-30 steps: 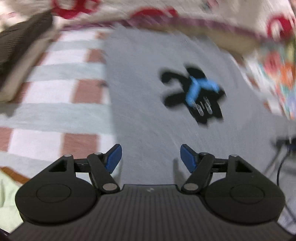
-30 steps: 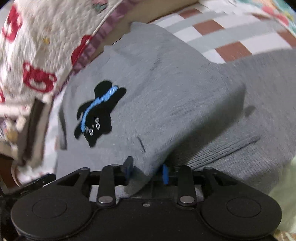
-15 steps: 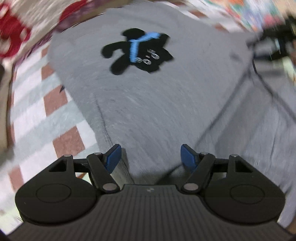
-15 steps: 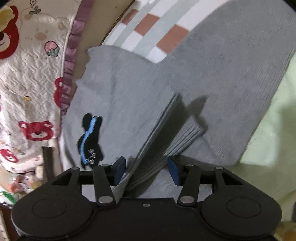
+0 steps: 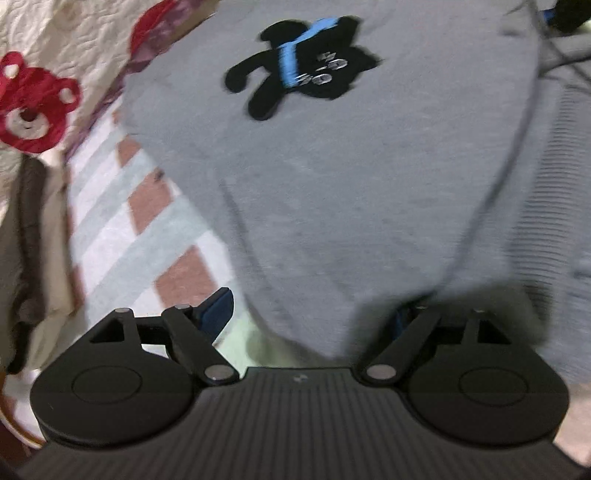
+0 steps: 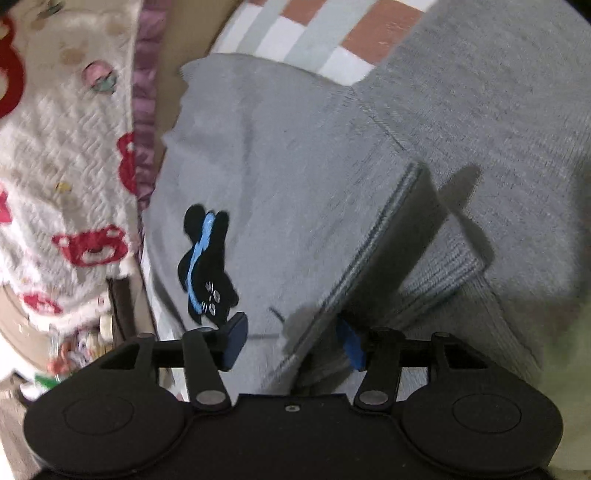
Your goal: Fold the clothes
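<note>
So my left hand-held gripper has its jaws spread wide, and the near edge of the grey sweater droops down between them; the left pad is in the clear, the other one is mostly buried under cloth, and nothing's pinched. Straight ahead of it is the black cat patch with its blue stripe, kinda blurry. Off to its left there's the checked sheet, and further left the bear quilt. On the right cam, the right hand-held gripper is also parted, jaws not pressed together, with a folded edge of the sweater standing up between the pads. The cloth sits close to the right pad, but I can't tell if it actually touches. The left one is free. The ribbed hem lies ahead and to the right of this gripper, the cat patch ahead-left, and the quilt way left. The sheet peeks out at the far end.
</note>
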{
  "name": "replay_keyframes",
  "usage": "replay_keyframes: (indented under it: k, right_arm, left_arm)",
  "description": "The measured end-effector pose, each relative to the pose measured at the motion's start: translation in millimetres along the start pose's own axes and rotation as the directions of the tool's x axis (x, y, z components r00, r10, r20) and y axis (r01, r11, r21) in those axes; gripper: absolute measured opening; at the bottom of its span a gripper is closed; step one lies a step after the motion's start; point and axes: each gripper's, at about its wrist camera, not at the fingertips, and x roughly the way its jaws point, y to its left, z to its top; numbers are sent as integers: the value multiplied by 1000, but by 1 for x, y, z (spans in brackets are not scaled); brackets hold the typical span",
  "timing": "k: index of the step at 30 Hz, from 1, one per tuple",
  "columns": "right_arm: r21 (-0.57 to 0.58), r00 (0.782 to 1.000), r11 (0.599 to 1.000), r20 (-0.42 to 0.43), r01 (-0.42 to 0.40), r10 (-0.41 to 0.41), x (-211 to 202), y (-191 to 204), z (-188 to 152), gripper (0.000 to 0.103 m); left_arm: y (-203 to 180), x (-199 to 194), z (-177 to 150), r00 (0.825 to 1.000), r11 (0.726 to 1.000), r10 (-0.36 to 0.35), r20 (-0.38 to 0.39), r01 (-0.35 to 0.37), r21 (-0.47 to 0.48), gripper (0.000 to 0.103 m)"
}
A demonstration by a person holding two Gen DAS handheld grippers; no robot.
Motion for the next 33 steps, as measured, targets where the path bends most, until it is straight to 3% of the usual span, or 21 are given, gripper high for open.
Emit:
replay_keyframes:
  k: [3,4,5,6,8,10,13,15,18,19,21,22,23,26,30,31,33]
  right_arm:
    - [23,1000,1000,-2,-1,1,7,0,2,68]
    - [-8,1000,1000,-1,5,-5,8,4,4,68]
    - [-40,1000,999,-1,12,-12,8,8,5,64]
    - [-73,1000,997,0,18,-18,9,12,6,42]
    - [-180,1000,983,7,18,-17,5,24,-2,11]
    - [-285,1000,958,13,18,-15,2,37,-10,11]
    - [-437,1000,899,21,19,-11,-3,57,-22,10]
    - [-531,1000,847,27,20,-7,-7,69,-30,10]
    - [-661,999,750,34,23,-1,-12,89,-42,10]
    - [-699,999,715,37,25,1,-14,94,-45,10]
    - [-691,998,720,53,58,-30,-6,86,-44,11]
    - [-688,997,722,61,74,-45,-2,81,-44,11]
    - [-684,996,724,68,91,-60,2,77,-44,11]
    - [-671,990,728,91,140,-106,14,64,-42,13]
    - [-652,979,730,121,205,-167,30,46,-41,18]
    - [-648,975,729,128,221,-181,33,42,-40,19]
    - [-661,975,717,153,221,-159,30,44,-43,34]
  left_arm:
    - [3,2,3,1000,1000,-11,11,11,-18,78]
    - [2,-1,3,999,1000,1,39,-1,3,56]
    - [1,-4,4,998,1000,13,67,-15,25,18]
    - [-3,-11,2,993,995,64,100,-71,70,9]
    - [-7,-28,-2,977,980,135,167,-157,124,5]
    - [-1,-44,-6,968,978,156,196,-179,105,5]
    - [18,-57,-21,957,967,228,181,-244,68,5]
    - [32,-59,-36,968,975,216,131,-221,28,5]
    - [41,-43,-51,990,990,141,23,-141,-11,6]
    - [41,-35,-54,993,993,117,-21,-117,-5,11]
    - [37,-25,-51,992,995,99,-83,-98,22,31]
    - [36,-26,-52,990,994,113,-80,-112,19,53]
    - [41,-32,-52,994,996,88,-59,-89,-9,62]
    - [59,-49,-52,1000,993,-1,-10,-1,-118,63]
    - [84,-67,-44,988,935,-120,94,144,-323,65]
    - [88,-67,-40,985,928,-118,124,154,-341,69]
    - [90,-60,-28,986,925,-55,158,109,-363,75]
